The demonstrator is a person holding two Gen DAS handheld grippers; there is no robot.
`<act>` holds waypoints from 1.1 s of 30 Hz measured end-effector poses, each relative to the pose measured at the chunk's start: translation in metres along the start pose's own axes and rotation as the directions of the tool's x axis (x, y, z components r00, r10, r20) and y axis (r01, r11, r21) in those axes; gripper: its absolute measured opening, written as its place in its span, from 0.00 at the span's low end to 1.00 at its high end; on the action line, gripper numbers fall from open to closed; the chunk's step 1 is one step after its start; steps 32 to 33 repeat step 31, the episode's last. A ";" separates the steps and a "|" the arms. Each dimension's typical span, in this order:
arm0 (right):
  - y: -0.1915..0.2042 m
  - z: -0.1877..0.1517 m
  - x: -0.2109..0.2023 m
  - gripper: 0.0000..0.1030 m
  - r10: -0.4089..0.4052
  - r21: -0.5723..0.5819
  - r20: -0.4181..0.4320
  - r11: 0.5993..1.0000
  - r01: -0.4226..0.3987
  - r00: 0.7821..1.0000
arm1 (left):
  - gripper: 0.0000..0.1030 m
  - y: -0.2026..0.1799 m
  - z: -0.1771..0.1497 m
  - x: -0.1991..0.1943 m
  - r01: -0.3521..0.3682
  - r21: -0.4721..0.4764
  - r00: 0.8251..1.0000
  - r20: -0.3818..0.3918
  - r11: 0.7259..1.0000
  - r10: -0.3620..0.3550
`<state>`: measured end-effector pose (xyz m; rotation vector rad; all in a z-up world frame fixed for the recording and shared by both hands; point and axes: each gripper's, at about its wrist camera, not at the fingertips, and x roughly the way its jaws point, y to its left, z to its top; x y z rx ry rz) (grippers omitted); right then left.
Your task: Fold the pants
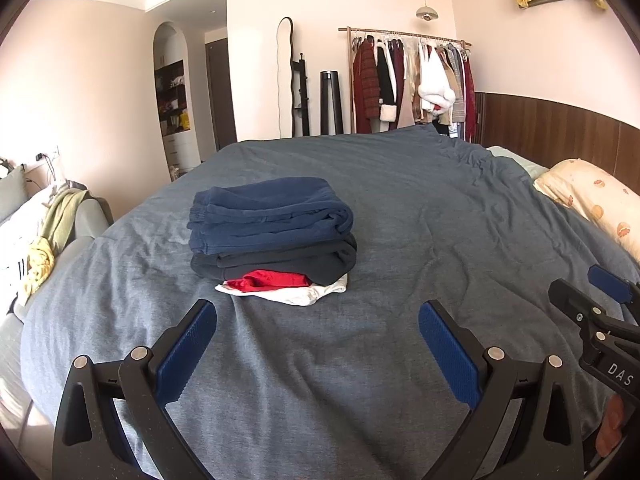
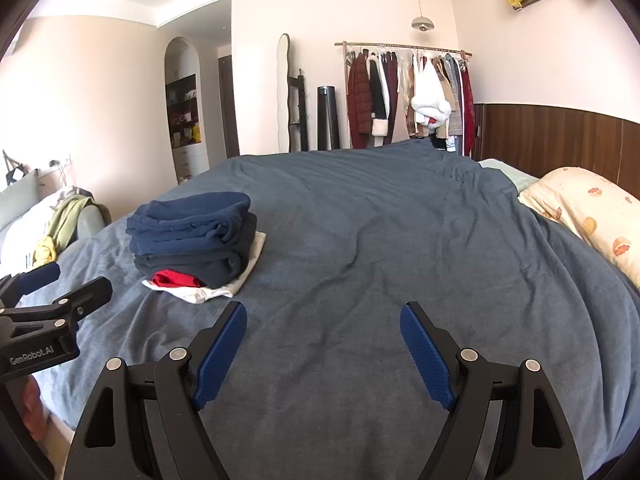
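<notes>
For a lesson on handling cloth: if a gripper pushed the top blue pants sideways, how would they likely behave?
The blue pants look soft and thick, so they would probably bunch or unfold rather than slide as one block. They top a stack over dark pants, so the lower layers may shift too. Rolling seems unlikely.

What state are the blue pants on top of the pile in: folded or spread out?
Folded: the blue pants form a compact layered bundle atop the pile of clothes, their doubled edges stacked.

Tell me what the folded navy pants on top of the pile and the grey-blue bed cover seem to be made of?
Folded navy pants: probably thick matte fleece or sweatshirt knit; the folds look bulky and rounded. Grey-blue bed cover: likely soft heathered jersey-type cotton; mottled, dull, with shallow wrinkles.
</notes>
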<state>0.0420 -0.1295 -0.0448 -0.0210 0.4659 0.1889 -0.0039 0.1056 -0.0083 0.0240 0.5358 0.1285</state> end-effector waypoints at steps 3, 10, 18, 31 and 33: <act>0.000 -0.001 0.000 0.77 0.000 0.000 0.000 1.000 0.000 1.000 | 1.00 0.000 -0.001 -0.001 -0.009 0.001 1.000 0.003 1.000 0.009; 0.001 -0.001 0.000 0.77 -0.002 -0.001 0.002 1.000 0.002 1.000 | 1.00 0.003 0.000 -0.002 -0.014 -0.013 1.000 0.003 1.000 0.014; 0.002 -0.002 0.000 0.77 -0.004 -0.002 0.000 1.000 0.004 1.000 | 1.00 0.004 -0.002 0.000 -0.014 -0.019 1.000 -0.004 1.000 0.014; -0.002 -0.005 0.005 0.77 -0.003 -0.008 -0.012 1.000 0.002 1.000 | 1.00 0.005 -0.008 0.009 -0.024 -0.039 0.999 -0.030 0.999 0.023; -0.002 -0.005 0.005 0.77 -0.003 -0.008 -0.012 1.000 0.002 1.000 | 1.00 0.005 -0.008 0.009 -0.024 -0.039 0.999 -0.030 0.999 0.023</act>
